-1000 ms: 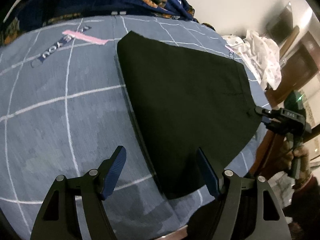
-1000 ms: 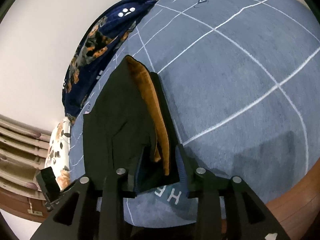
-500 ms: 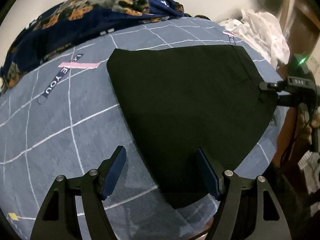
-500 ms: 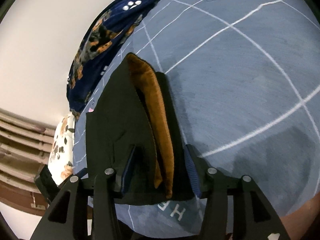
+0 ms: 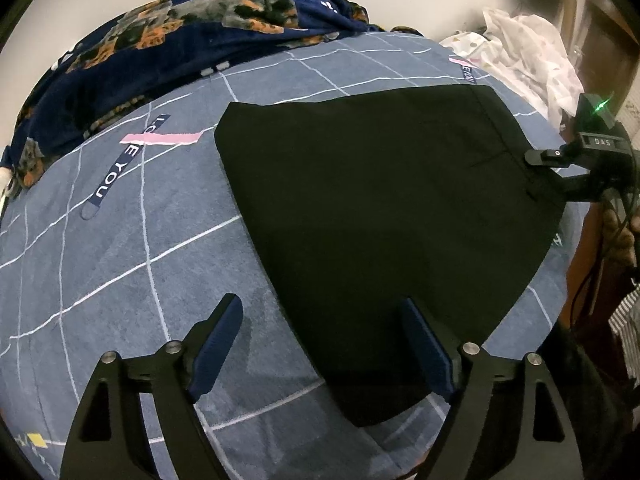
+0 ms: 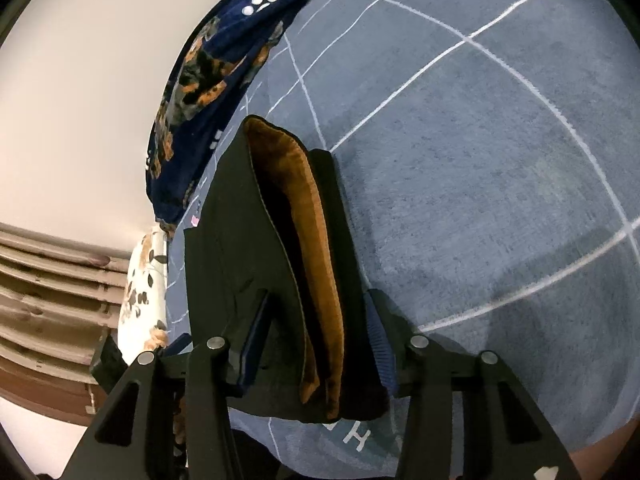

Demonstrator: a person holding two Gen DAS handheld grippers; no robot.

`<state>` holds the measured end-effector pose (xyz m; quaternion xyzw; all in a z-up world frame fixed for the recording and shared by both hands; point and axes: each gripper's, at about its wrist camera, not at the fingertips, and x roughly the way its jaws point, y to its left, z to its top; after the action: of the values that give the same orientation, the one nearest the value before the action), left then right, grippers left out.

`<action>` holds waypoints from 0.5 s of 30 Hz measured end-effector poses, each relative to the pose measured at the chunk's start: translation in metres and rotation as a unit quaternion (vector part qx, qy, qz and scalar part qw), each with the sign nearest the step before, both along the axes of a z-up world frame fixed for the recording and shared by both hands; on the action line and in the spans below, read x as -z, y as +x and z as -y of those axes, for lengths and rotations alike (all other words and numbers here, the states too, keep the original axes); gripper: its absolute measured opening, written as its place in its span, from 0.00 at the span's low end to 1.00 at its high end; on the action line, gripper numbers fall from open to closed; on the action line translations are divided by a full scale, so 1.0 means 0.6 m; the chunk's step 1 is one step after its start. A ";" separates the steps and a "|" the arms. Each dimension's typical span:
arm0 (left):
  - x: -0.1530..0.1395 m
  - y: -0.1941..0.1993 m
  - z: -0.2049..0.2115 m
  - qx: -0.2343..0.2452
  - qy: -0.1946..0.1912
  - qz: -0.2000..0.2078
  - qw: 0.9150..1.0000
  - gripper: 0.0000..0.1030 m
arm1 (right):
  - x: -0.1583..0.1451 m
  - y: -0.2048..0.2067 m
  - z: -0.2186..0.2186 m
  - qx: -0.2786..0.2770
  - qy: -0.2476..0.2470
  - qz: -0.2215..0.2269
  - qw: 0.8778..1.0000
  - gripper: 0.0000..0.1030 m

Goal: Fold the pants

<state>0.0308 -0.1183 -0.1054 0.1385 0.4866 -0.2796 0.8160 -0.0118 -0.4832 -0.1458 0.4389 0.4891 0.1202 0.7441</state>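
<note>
Blue bedsheet (image 5: 120, 264) carries folded black pants (image 5: 380, 208): right gripper (image 6: 316, 344) straddles their waistband, apparently unclamped, left gripper (image 5: 324, 344) gapes beside the hem, so gripping seems next.

"LOVE YOU" runs along a dark strip printed on the blue bedsheet (image 5: 120, 240). The right gripper (image 5: 560, 168) carries a small plate reading "DAS". Letters "H" show on the sheet's near edge.

I saw the pants (image 5: 384, 208) as matt black cloth, with a fuzzy tan lining (image 6: 316, 264) inside the waistband. The bedsheet (image 5: 120, 264) looked like soft matt blue fabric, the blanket (image 5: 168, 48) plush fleece. My grippers' fingers (image 5: 218, 340) wore ribbed blue pads on smooth black plastic.
</note>
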 end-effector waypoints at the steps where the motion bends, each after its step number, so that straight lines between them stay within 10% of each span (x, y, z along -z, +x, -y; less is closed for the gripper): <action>1: 0.001 0.001 0.000 -0.001 0.000 -0.002 1.000 0.80 | 0.001 0.001 0.002 -0.001 0.006 -0.002 1.000 0.45; 15: 0.024 0.046 -0.022 -0.021 -0.074 -0.098 0.992 0.81 | 0.016 0.017 0.002 -0.069 0.072 -0.022 0.995 0.48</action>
<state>0.0582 -0.1053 -0.1199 0.0393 0.5448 -0.3100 0.7782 -0.0018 -0.4847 -0.1552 0.4587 0.5247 0.1963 0.6898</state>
